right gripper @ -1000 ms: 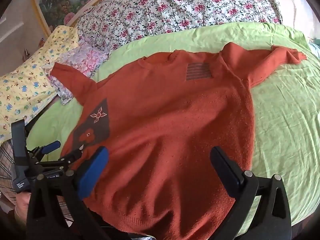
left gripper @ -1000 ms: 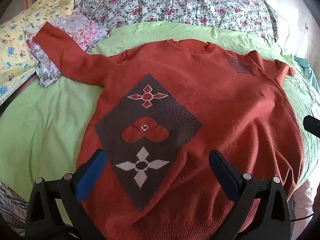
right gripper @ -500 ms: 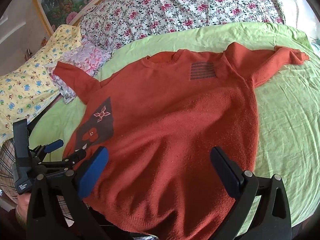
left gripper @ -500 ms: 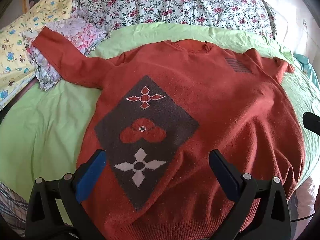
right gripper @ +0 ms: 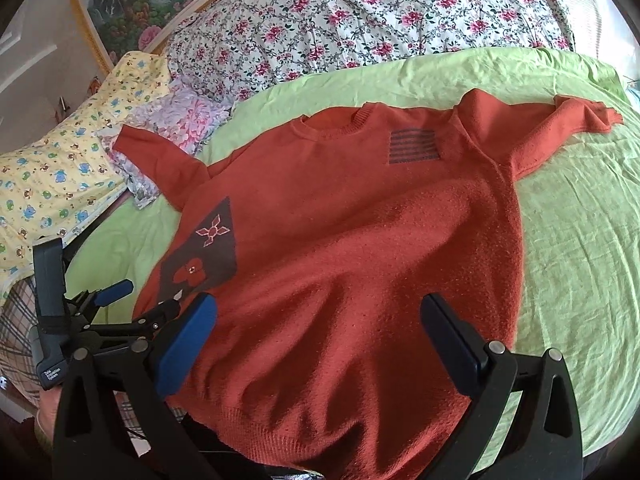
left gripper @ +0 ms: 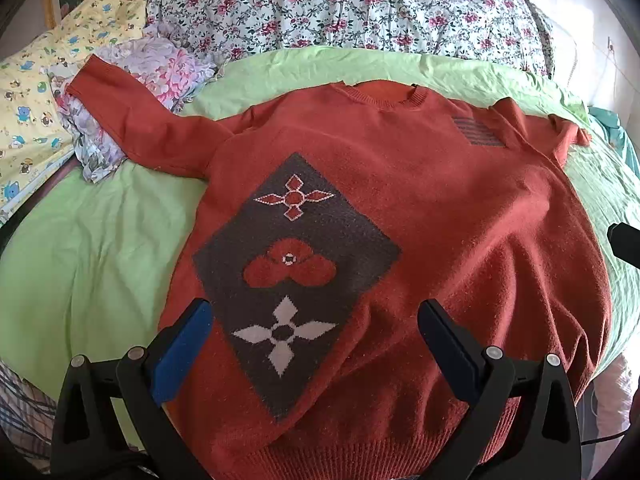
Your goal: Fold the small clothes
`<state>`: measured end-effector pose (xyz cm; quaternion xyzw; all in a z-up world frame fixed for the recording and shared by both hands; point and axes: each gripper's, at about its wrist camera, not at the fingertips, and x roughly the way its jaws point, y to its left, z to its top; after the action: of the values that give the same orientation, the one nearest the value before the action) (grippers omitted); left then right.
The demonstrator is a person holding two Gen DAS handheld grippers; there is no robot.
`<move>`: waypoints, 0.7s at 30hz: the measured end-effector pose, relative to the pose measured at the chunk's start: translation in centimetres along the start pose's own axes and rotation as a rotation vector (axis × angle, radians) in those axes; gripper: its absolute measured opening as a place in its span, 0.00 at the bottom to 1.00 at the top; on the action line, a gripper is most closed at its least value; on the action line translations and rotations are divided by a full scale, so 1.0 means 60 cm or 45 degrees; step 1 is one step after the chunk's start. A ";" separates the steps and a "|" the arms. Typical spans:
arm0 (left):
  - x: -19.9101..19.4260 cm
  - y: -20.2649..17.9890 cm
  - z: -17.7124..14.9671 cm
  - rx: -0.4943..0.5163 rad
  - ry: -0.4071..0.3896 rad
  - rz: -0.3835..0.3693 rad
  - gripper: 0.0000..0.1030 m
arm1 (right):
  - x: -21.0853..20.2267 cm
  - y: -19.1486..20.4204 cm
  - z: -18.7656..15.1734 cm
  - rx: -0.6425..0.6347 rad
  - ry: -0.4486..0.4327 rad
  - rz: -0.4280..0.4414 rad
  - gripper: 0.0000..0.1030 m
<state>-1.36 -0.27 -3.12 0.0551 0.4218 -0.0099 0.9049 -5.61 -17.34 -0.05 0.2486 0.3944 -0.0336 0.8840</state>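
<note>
The red sweater (left gripper: 420, 208) lies flat, front up, on the green bed sheet (left gripper: 100, 248). Above the sweater's hem, the left tool (left gripper: 316, 344) and right tool (right gripper: 320, 340) both gape wide, gripping nothing.

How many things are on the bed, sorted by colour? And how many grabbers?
Orange-red: 1, the sweater
Green: 1, the sheet
Yellow: 1, the cartoon-print cloth
Pink-and-lilac flowery: 1, the crumpled cloth
White with red roses: 1, the quilt
Black-and-blue: 2, the left gripper and the right gripper, both open
Total: 7
</note>
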 end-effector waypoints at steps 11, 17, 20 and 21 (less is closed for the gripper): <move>0.001 0.003 -0.002 -0.012 0.004 -0.001 0.99 | 0.000 0.002 0.000 0.002 0.000 0.001 0.99; 0.002 0.001 -0.002 -0.011 0.010 -0.002 0.99 | 0.000 0.004 -0.001 0.003 0.000 -0.001 0.99; 0.003 0.000 -0.002 -0.014 0.010 -0.001 0.99 | 0.000 0.003 -0.001 0.003 -0.001 0.002 0.99; 0.003 0.000 -0.001 -0.015 0.011 -0.002 0.99 | 0.000 0.005 0.000 0.004 -0.002 0.002 0.99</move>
<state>-1.29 -0.24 -3.31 0.0493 0.4260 -0.0078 0.9033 -5.57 -17.08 0.08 0.2503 0.3933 -0.0339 0.8840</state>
